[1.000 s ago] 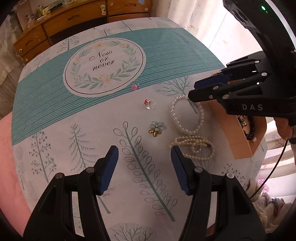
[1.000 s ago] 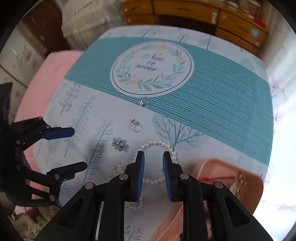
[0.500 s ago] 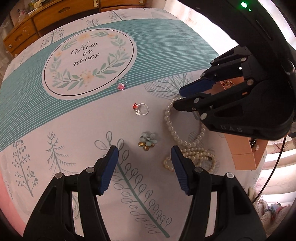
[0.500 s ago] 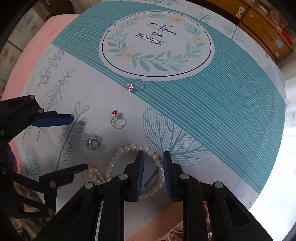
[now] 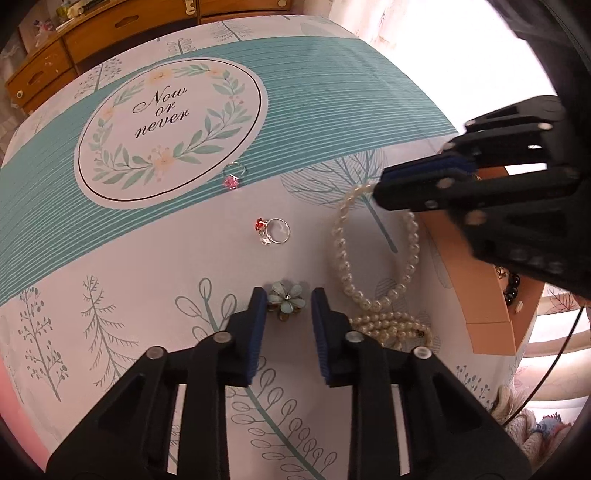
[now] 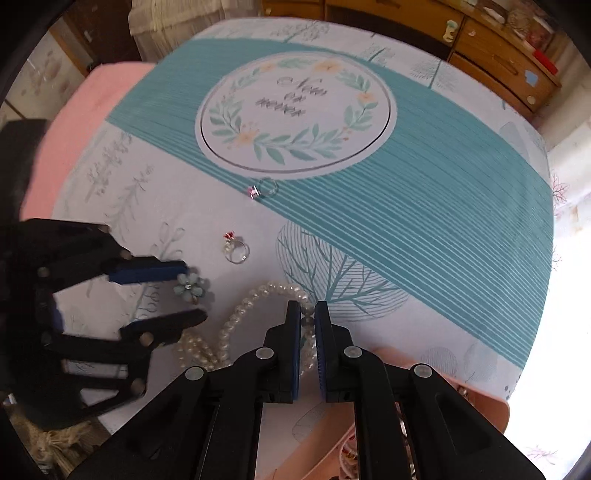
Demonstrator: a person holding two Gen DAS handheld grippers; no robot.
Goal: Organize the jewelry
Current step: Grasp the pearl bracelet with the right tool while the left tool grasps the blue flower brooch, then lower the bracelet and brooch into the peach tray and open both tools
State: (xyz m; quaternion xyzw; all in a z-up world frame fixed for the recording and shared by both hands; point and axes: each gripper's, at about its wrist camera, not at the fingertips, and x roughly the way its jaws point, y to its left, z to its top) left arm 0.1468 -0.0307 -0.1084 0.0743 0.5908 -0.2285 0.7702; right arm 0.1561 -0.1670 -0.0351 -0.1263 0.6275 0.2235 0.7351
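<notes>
A pale blue flower brooch lies on the tablecloth between the fingertips of my left gripper, whose jaws are partly open around it without a clear grip. It also shows in the right wrist view. My right gripper is nearly shut, its tips astride a pearl bracelet, also in the right wrist view. A second pearl strand lies bunched beside it. A ring with a red stone and a ring with a pink stone lie farther out.
A peach jewelry box stands open at the right table edge with dark beads inside. The tablecloth has a round "Now or never" print. Wooden drawers stand beyond the table. A pink surface borders the left side.
My left gripper has moved forward and narrowed its jaws around the flower brooch. My right gripper has lowered onto the pearl bracelet with its jaws still narrow.
</notes>
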